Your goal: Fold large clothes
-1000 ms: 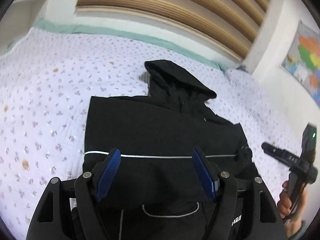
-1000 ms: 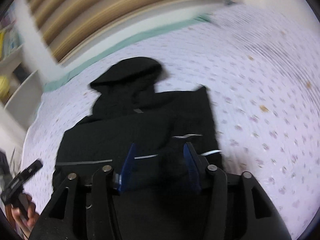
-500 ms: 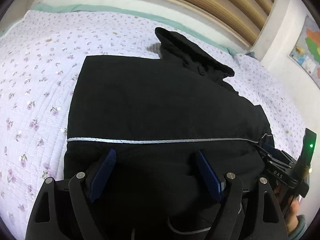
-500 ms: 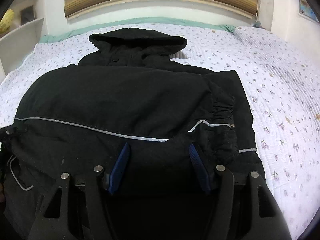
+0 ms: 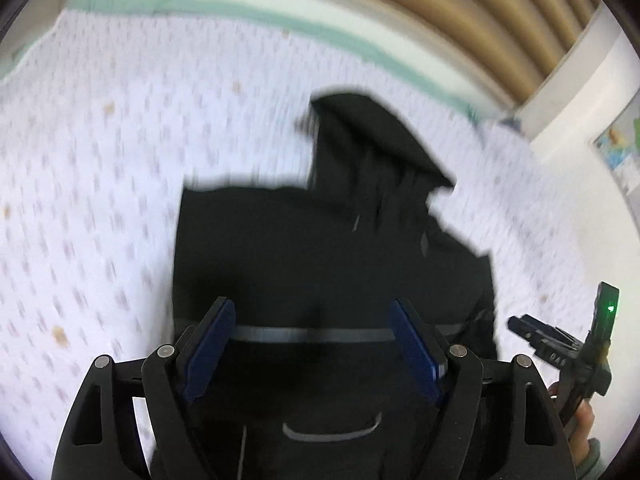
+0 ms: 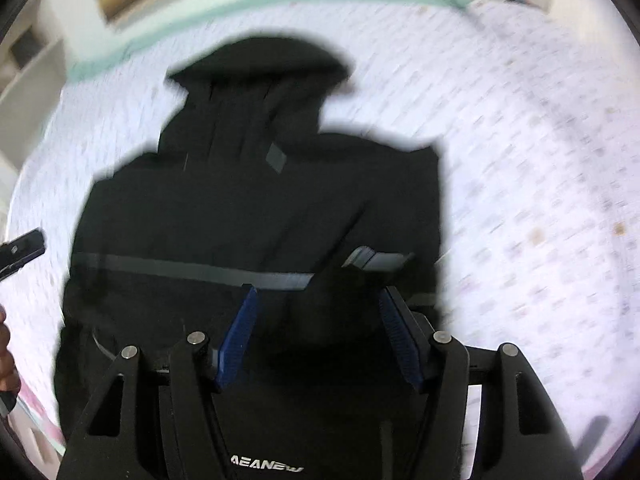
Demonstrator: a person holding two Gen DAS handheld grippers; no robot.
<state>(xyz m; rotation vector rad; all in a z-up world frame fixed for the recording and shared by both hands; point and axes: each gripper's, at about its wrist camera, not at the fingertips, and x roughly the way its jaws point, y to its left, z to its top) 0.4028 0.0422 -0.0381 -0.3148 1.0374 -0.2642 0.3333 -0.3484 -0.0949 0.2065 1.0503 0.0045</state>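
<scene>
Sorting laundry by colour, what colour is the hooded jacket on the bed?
Black jacket with a thin grey stripe; clearest in the right wrist view.

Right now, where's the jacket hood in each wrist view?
Left wrist: the hood sits above centre, slightly right, at the far end of the black jacket.
Right wrist: the hood sits upper centre-left, pointing at the headboard.
Shared landmark: the grey reflective stripe across the jacket, just beyond each gripper's blue fingers.
</scene>
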